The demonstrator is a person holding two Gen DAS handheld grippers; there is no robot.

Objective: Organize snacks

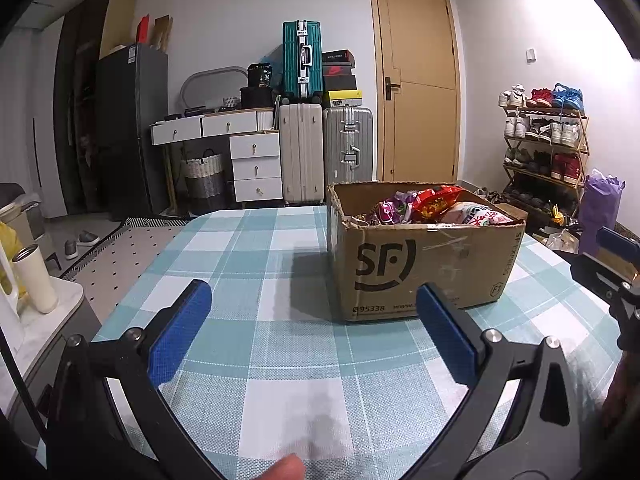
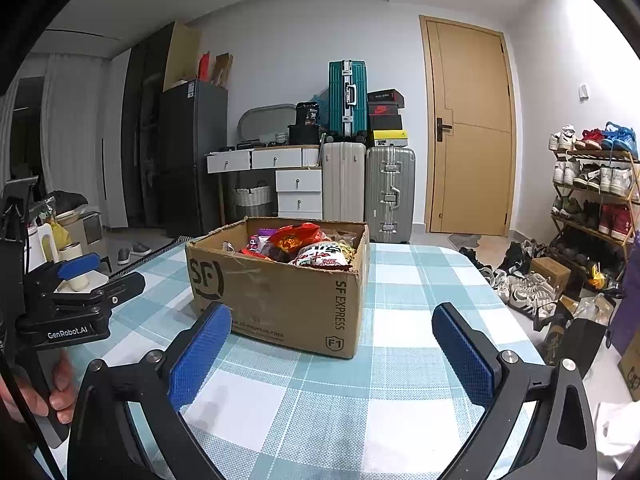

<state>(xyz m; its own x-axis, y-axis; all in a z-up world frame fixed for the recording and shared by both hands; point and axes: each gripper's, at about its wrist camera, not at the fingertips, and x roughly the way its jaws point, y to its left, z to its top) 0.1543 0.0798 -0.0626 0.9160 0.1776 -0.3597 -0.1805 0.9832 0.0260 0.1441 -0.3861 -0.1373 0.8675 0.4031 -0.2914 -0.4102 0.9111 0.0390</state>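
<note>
The worktop point(image 1: 256, 352) wears a woven cloth in a pale blue and white check, matt, its weave showing as a fine grain. On it sits a cardboard box point(image 1: 424, 268), brown corrugated paper, dull and scuffed, its top edges torn and frayed, with black print on the sides. The snack packets point(image 1: 436, 200) inside are glossy plastic film that catches the light. Both grippers have matt black plastic arms with shiny metal screw heads, and their fingers point(image 2: 198, 354) carry blue pads with a rough, dimpled texture. The door point(image 1: 420, 84) behind looks like smooth, satin wood.
</note>
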